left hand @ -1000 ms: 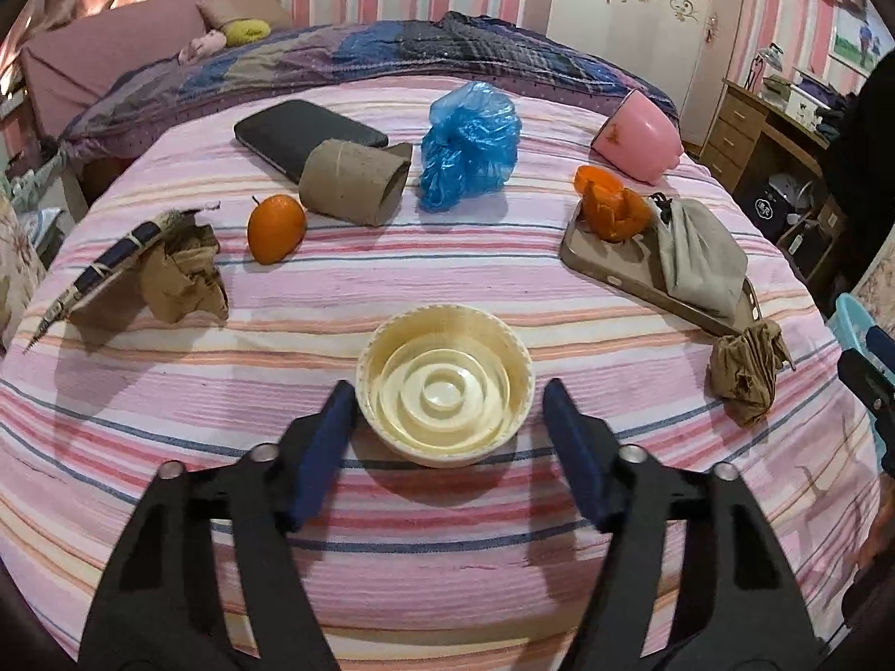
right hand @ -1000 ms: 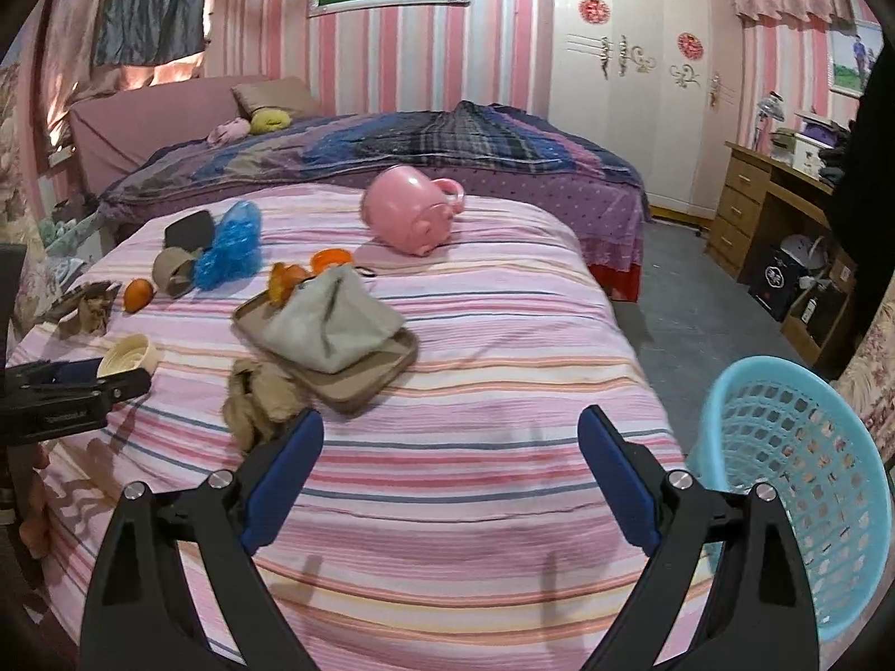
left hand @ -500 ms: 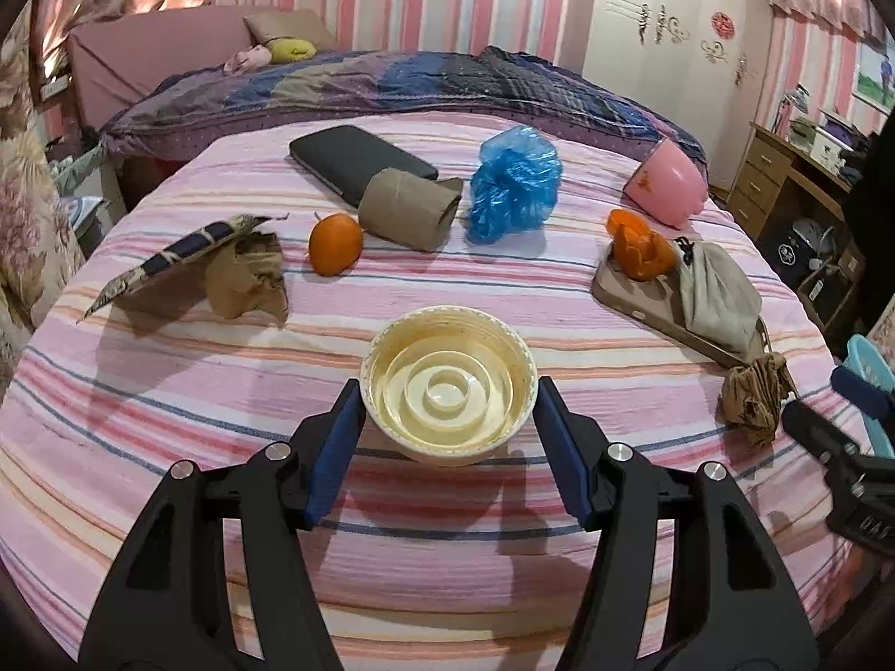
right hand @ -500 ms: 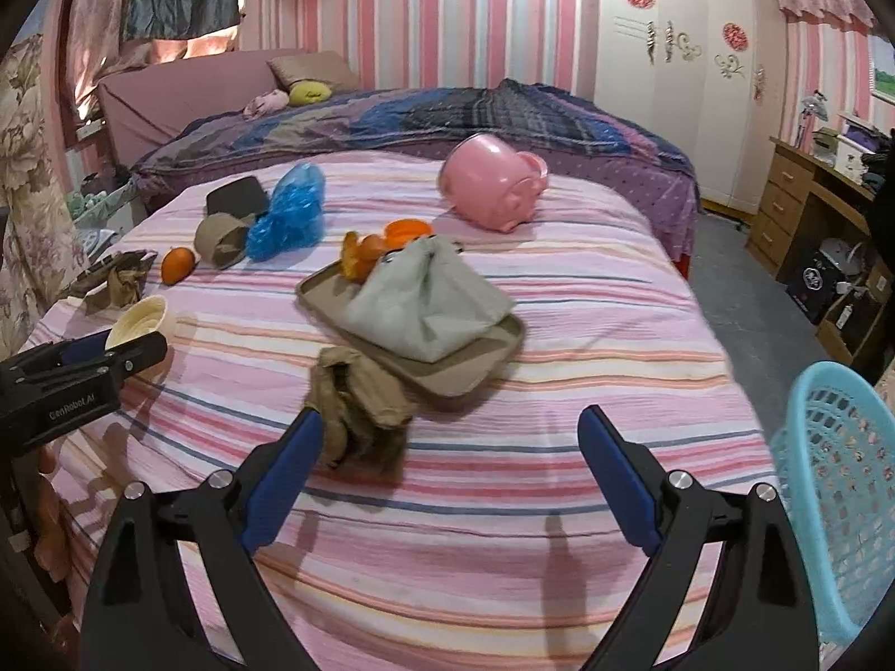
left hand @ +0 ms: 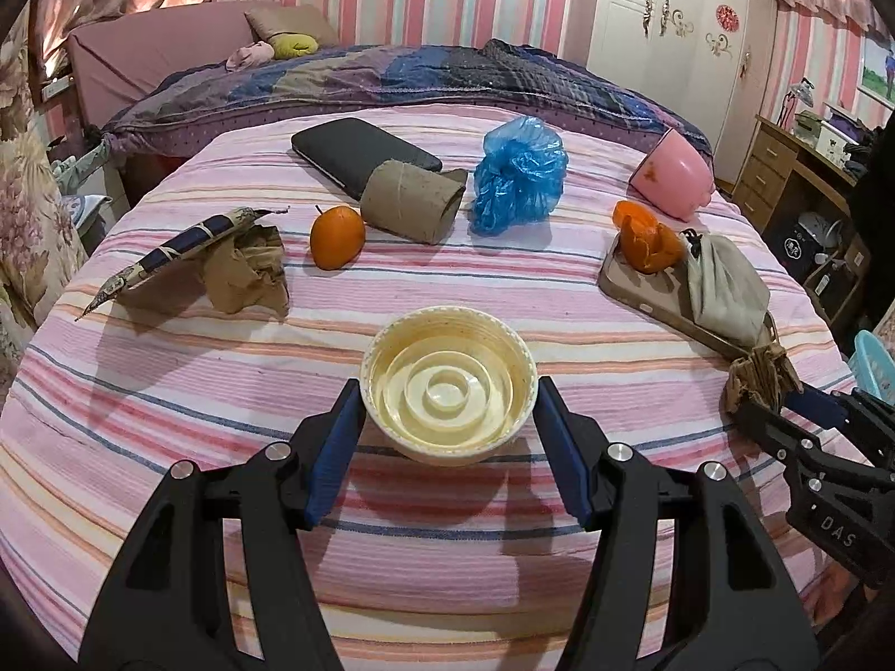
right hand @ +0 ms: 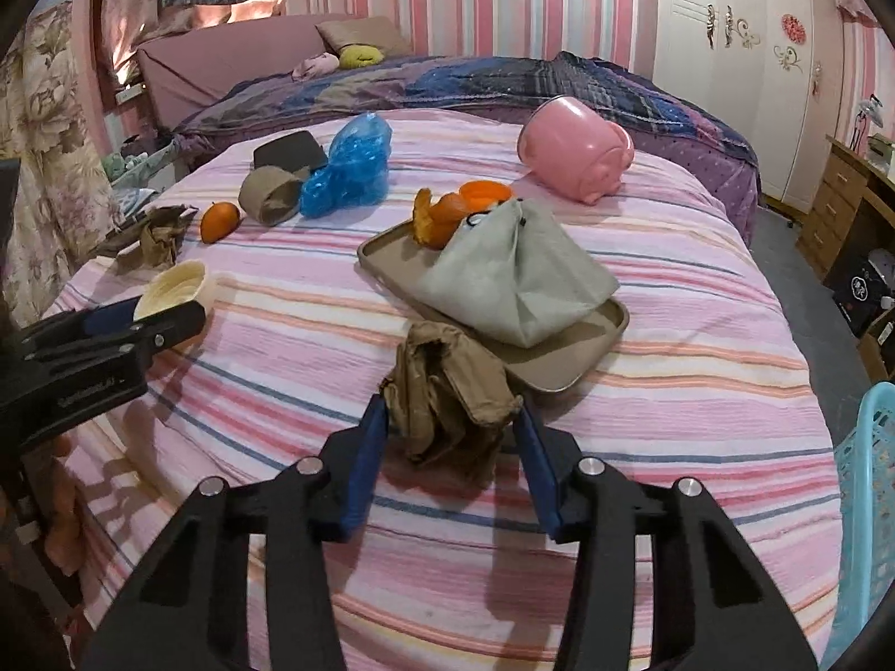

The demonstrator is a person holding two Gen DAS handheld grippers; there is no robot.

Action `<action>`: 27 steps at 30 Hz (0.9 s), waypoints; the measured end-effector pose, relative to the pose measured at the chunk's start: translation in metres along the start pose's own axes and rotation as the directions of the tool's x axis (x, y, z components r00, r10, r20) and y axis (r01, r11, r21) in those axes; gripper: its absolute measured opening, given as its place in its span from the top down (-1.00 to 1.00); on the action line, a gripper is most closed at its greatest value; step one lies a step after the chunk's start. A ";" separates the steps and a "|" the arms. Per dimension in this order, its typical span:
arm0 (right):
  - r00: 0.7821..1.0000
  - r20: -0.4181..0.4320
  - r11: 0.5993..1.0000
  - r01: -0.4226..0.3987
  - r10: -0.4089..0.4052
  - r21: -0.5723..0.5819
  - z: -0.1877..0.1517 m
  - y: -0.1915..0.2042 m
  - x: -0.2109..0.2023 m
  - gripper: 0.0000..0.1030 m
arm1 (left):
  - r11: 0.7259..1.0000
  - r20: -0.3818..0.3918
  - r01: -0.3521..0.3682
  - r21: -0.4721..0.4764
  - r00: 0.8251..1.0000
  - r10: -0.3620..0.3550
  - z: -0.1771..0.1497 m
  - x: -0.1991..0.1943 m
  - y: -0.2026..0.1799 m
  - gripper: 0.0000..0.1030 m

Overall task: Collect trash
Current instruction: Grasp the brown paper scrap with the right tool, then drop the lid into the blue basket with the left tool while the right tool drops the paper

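On the pink striped bed [left hand: 168,391], an inventory of what I have in reach. My left tongs [left hand: 450,419] sit closed against the rim of a cream plastic lid [left hand: 450,391], one blue pad on each side of it; the lid lies open side up, so the wall is the only part that offers a hold. My right tongs [right hand: 452,447] flank a crumpled brown paper wad [right hand: 447,391] lying just beside the near corner of the tan tray [right hand: 559,369]; the pads look pressed to the paper, yet whether they truly bite I cannot tell, since the wad bulges past them. On the tray: orange peel [right hand: 442,212] and a grey cloth pouch [right hand: 514,274], which I judge is not trash. Farther up the bed: a second brown paper wad [left hand: 246,268] under a folded printed wrapper [left hand: 168,251], a whole orange [left hand: 337,237], a cardboard roll [left hand: 411,201], a dark case [left hand: 358,154], a blue plastic bag [left hand: 520,176] and a tipped pink mug [left hand: 671,179]. The blue basket [right hand: 864,503] stands off the bed's right edge, placed, I judge, to receive both pieces.
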State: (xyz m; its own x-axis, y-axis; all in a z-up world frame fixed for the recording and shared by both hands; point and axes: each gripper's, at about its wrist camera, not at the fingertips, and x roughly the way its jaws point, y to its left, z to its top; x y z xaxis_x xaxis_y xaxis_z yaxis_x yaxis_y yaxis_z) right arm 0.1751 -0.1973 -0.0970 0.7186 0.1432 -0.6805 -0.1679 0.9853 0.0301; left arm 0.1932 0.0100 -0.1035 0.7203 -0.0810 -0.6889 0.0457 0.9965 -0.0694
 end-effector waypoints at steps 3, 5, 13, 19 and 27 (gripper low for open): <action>1.000 0.021 1.000 -0.019 0.018 0.020 -0.002 -0.003 -0.005 0.14 | 1.000 -0.002 -0.007 0.001 1.000 0.007 0.000 0.000 -0.001 -0.17; 0.999 0.036 0.999 -0.015 0.014 0.032 -0.004 -0.007 -0.009 0.14 | 1.000 -0.003 -0.009 0.002 1.000 0.009 -0.001 0.000 -0.001 -0.17; 0.995 0.088 0.996 0.031 -0.039 0.088 -0.017 -0.050 -0.041 0.13 | 1.000 -0.010 -0.027 0.014 1.000 0.028 0.000 0.001 -0.003 -0.17; 0.982 0.143 0.985 0.107 -0.126 0.138 -0.026 -0.100 -0.081 0.13 | 0.998 0.091 -0.037 0.045 0.995 0.033 -0.007 -0.029 -0.025 -0.17; 0.947 0.193 0.956 0.222 -0.258 0.191 -0.039 -0.167 -0.134 0.13 | 0.983 0.217 0.006 0.184 0.975 -0.047 -0.004 -0.079 -0.128 -0.17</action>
State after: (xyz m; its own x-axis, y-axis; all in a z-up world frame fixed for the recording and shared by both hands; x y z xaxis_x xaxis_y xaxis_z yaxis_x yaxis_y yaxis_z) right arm 0.0806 -0.3842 -0.0394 0.8536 -0.1012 -0.5110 0.1283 0.9916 0.0179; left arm 0.1272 -0.1115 -0.0431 0.8504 -0.1214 -0.5119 0.1766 0.9824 0.0603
